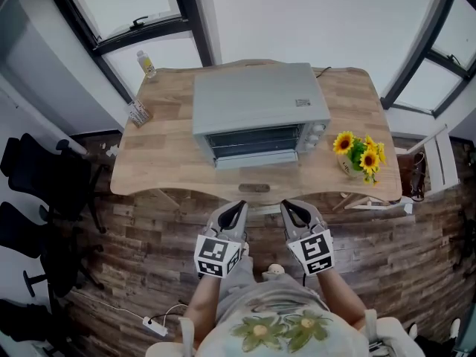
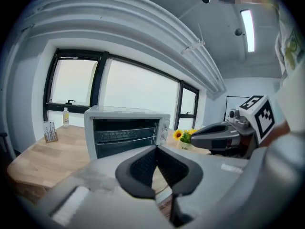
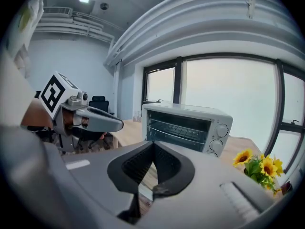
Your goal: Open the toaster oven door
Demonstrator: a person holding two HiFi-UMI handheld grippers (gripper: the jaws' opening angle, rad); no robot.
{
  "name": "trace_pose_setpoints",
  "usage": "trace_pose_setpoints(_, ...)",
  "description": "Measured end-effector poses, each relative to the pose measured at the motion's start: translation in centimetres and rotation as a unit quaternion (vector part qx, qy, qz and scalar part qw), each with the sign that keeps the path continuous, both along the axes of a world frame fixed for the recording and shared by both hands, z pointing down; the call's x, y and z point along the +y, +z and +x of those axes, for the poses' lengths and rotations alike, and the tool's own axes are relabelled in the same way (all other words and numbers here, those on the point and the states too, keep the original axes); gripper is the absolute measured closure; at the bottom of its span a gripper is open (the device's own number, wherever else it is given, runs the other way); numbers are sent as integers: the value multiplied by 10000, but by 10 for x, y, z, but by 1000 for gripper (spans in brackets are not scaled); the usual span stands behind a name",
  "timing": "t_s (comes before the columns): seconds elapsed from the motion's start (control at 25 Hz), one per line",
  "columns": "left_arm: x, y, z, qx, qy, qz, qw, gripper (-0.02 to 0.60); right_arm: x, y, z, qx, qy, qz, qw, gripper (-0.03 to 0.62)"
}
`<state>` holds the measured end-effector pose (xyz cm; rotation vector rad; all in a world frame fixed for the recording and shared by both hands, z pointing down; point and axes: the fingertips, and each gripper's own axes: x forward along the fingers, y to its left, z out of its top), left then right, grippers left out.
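One toaster oven is set at the middle of one wooden table, its front turned toward the person. Its door appears to be folded down along the lower front edge, and a wire rack is seen inside. Three knobs are stacked at the right of the front.

Two grippers are held side by side above the floor, just short of the table's near edge and well apart from the oven. The oven is straight ahead of both, beyond their tips. The left gripper is closed with nothing between its jaws. The right gripper is likewise closed and empty.

One pot of sunflowers is placed on the table to the oven's right. One bottle is found at the far left corner, and one small striped container near the left edge.
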<state>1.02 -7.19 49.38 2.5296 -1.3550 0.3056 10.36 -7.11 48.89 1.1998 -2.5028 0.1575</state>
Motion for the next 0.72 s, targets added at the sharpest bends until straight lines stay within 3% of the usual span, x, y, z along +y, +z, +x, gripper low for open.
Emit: trace_pose_setpoints(0.72,14,-24,14,55,60,219,9997,578,9,-28,12,-117,28,197,9997,595)
